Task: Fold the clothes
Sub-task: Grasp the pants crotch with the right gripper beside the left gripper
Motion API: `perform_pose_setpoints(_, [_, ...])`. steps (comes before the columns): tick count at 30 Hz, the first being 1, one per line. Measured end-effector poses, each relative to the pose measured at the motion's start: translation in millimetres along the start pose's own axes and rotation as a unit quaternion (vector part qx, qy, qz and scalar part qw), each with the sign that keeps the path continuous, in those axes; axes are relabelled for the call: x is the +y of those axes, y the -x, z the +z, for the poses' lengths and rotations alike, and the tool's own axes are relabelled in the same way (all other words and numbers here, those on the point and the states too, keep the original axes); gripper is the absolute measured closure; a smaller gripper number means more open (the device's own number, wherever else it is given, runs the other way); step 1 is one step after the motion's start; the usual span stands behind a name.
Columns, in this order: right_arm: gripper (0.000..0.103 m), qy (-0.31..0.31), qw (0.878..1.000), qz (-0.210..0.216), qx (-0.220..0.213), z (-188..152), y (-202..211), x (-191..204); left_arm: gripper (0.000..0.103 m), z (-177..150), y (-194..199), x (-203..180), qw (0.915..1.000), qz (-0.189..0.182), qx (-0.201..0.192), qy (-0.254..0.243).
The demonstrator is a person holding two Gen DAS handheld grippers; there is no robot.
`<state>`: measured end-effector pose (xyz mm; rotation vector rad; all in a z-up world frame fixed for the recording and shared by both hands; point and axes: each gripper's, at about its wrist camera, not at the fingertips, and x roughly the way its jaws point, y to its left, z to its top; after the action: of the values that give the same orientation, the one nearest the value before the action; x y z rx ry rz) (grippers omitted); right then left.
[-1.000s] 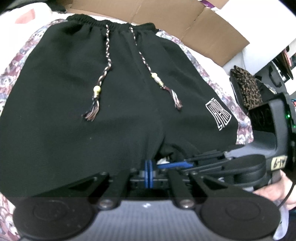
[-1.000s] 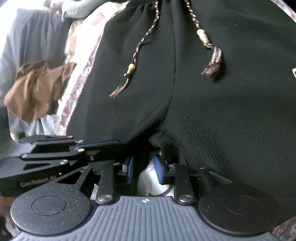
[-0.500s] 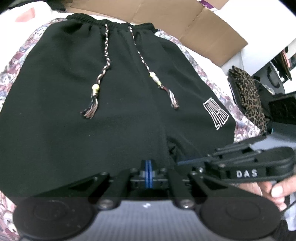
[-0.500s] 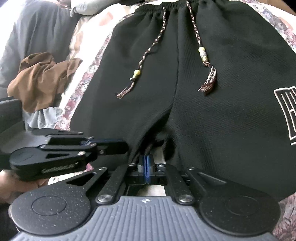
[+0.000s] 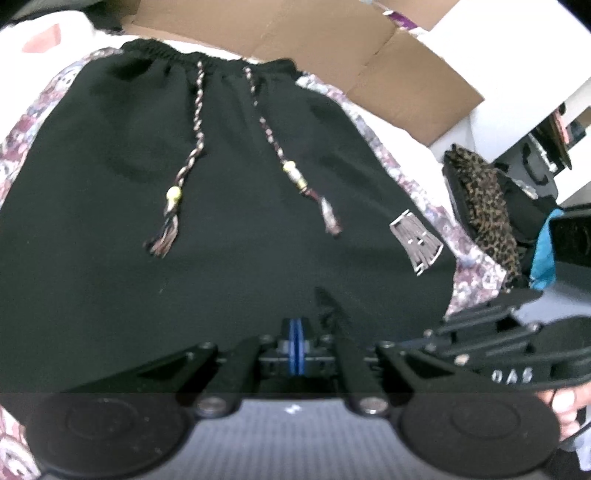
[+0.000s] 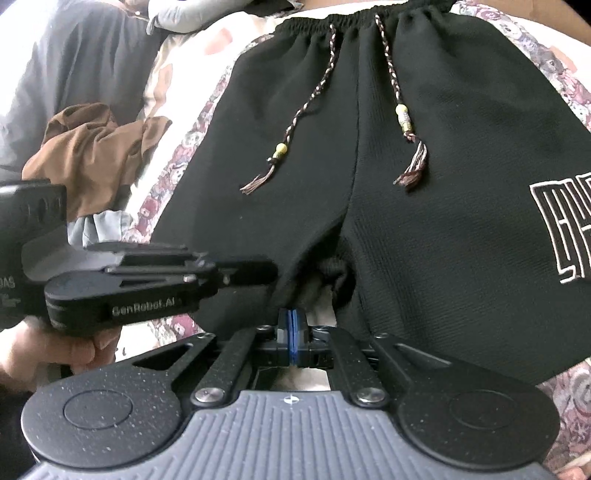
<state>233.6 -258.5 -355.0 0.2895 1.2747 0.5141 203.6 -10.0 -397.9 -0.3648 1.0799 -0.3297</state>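
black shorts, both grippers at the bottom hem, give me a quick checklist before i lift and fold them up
1. Left gripper shut: ok, blue pads together at the hem of the black shorts.
2. Right gripper shut: ok, pads closed by the crotch.
3. Fabric actually pinched in each: cannot tell, the pads hide the contact.
4. Shorts lying flat, waistband away from the grippers: ok.
5. Drawstrings on top of the front: not ok, they lie loose and may get folded in crooked.
6. Brown garment apart from the shorts: ok.
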Motion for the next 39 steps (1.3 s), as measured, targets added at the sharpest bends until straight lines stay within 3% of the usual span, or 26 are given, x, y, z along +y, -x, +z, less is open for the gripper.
perform_pose_setpoints(6, [0.103,0.008,1.0,-0.004,-0.001,-2,6,3,0.101,7,-2,-12,0.9997,-0.017,-0.009,-0.017])
perform_pose_setpoints(19, [0.103,-0.031,0.999,-0.021,-0.009,6,0,-21,0.101,-13,-44,-7,0.9977,0.015,0.055,-0.036])
perform_pose_setpoints(25, [0.102,-0.046,0.998,-0.031,-0.037,17,15,-38,0.1,-7,-25,-6,0.9982,-0.003,0.051,-0.033])
perform_pose_setpoints(30, [0.1,-0.051,0.995,-0.052,-0.072,37,35,-63,0.091,11,2,13,0.9986,0.03,0.027,-0.034])
perform_pose_setpoints(33, [0.087,-0.054,0.992,-0.07,-0.093,50,48,-82,0.09,23,16,34,0.9973,0.066,0.012,-0.031])
perform_pose_setpoints(39, [0.085,-0.057,0.983,-0.115,-0.13,72,71,-125,0.086,45,44,85,0.9903,0.138,-0.017,-0.001])
